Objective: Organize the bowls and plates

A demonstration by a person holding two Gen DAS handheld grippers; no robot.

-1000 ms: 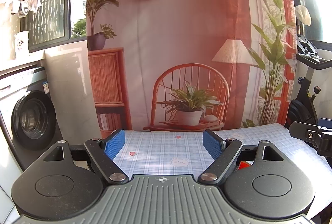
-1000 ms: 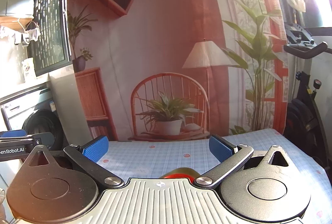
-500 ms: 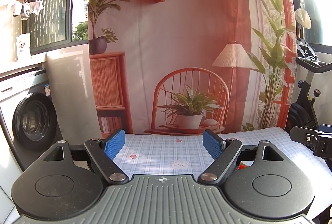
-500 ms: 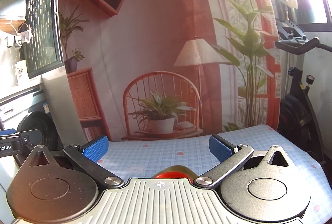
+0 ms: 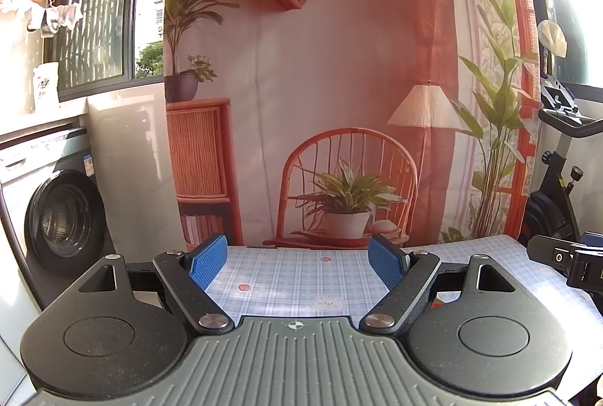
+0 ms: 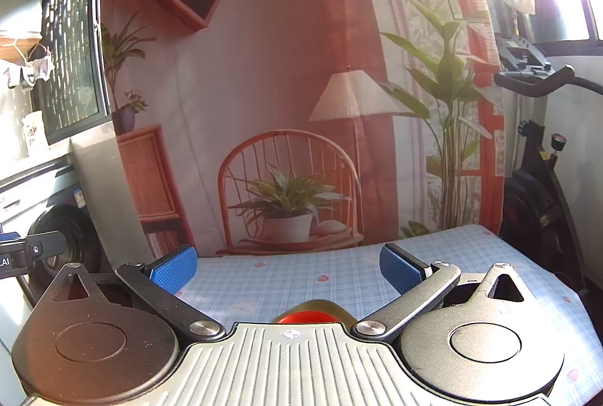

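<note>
We log left gripper (image 5: 297,259) wide open, empty, above checked tablecloth (image 5: 297,278); right gripper (image 6: 288,268) likewise spread, empty; red-and-olive bowl (image 6: 311,313) partly hidden beneath.

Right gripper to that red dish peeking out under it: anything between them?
Nothing visible. The right gripper is open and empty above the checked tablecloth; the red dish shows only as a rim at the gripper body's edge, the rest hidden.
</note>
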